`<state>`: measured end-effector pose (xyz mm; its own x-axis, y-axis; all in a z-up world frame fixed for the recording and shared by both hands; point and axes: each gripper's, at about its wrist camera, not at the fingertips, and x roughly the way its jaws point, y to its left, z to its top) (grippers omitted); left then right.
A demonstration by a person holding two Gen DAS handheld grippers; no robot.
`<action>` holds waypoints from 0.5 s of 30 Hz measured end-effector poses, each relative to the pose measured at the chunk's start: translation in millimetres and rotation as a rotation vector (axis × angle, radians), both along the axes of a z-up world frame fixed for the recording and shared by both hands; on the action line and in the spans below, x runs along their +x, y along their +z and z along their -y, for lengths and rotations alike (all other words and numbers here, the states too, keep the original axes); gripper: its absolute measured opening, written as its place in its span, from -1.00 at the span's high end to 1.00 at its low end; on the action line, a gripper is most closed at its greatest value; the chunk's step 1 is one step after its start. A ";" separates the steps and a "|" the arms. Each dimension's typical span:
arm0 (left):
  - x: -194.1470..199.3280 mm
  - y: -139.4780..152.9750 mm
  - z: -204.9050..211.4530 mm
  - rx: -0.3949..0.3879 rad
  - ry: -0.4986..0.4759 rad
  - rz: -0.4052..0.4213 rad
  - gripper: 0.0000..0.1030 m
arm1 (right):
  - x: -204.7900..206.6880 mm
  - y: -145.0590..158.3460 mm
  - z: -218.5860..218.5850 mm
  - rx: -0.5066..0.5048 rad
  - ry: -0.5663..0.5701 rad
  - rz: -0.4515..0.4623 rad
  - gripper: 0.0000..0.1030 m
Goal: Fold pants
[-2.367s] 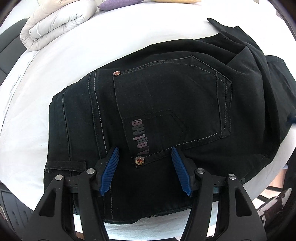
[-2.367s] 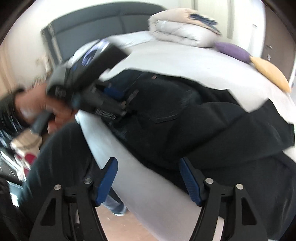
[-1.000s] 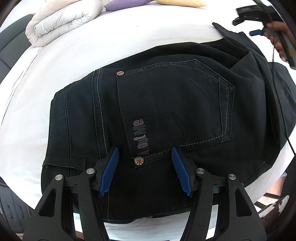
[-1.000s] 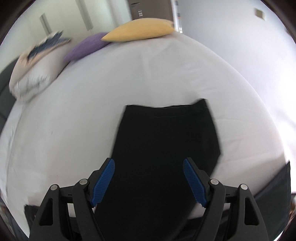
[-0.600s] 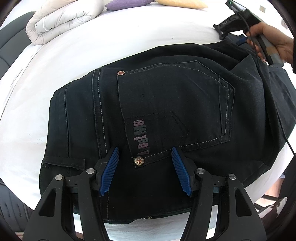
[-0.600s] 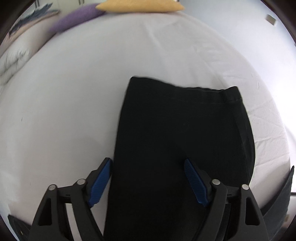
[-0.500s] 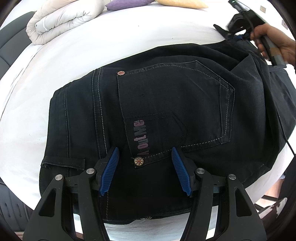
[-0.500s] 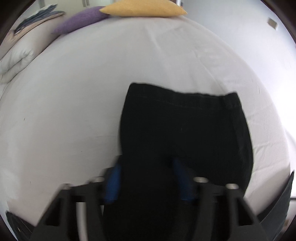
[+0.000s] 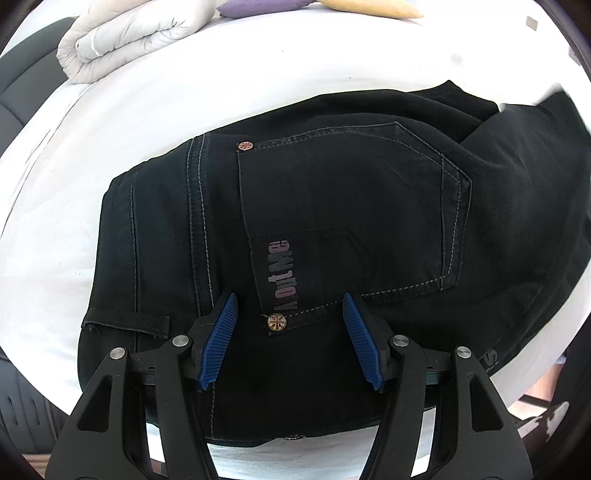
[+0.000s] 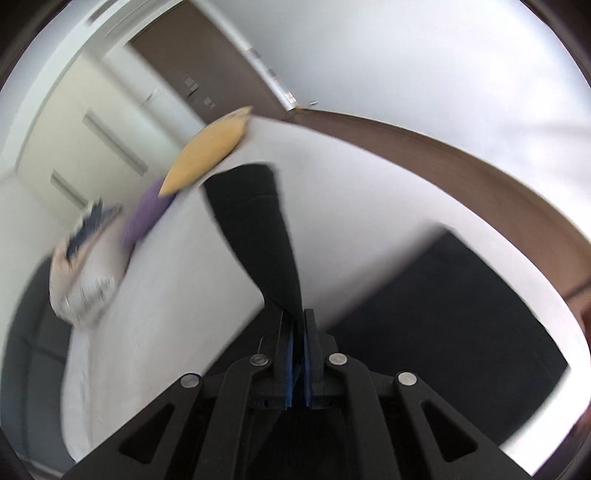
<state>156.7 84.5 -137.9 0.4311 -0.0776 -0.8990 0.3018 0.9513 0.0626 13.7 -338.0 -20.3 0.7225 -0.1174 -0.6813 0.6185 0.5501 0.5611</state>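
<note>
- The black jeans (image 9: 332, 229) lie on the white bed (image 9: 110, 155), seat side up, with the back pocket (image 9: 351, 206) and its rivets facing the left wrist camera.
- The left tool (image 9: 290, 332) hovers spread wide over the waist end, its blue pads (image 9: 221, 339) on either side of the lower pocket rivet, gripping nothing.
- The right tool (image 10: 298, 332) is clenched on a pant leg (image 10: 258, 229); the black cloth rises from its pads in a narrow strip with the hem hanging free.
- Judgement: the lengthwise fold seems done, since only one pocket and one stacked leg show. The crosswise folds remain: carrying the gripped leg end over toward the waist, then flattening.
- A rolled duvet (image 9: 125, 37), a purple pillow (image 9: 258, 5) and a yellow pillow (image 10: 207, 151) sit at the far side of the bed, well apart from the jeans.
</note>
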 end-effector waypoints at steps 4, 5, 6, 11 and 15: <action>0.4 1.7 1.0 0.003 0.021 0.001 -0.15 | -73.0 -61.7 15.2 0.158 -0.109 -0.026 0.90; -0.1 2.7 0.9 0.002 0.026 0.000 -0.15 | -82.9 -72.6 14.9 0.193 -0.115 -0.003 0.92; -1.0 3.5 0.4 -0.003 0.032 -0.002 -0.15 | -92.1 -78.3 14.4 0.222 -0.116 0.049 0.91; -9.6 9.7 3.0 -0.022 0.063 -0.009 -0.15 | -90.8 -74.9 12.1 0.292 -0.102 0.175 -0.12; -22.0 13.1 17.0 -0.059 0.057 -0.001 -0.15 | -94.0 -73.2 19.8 0.277 -0.153 0.184 -0.28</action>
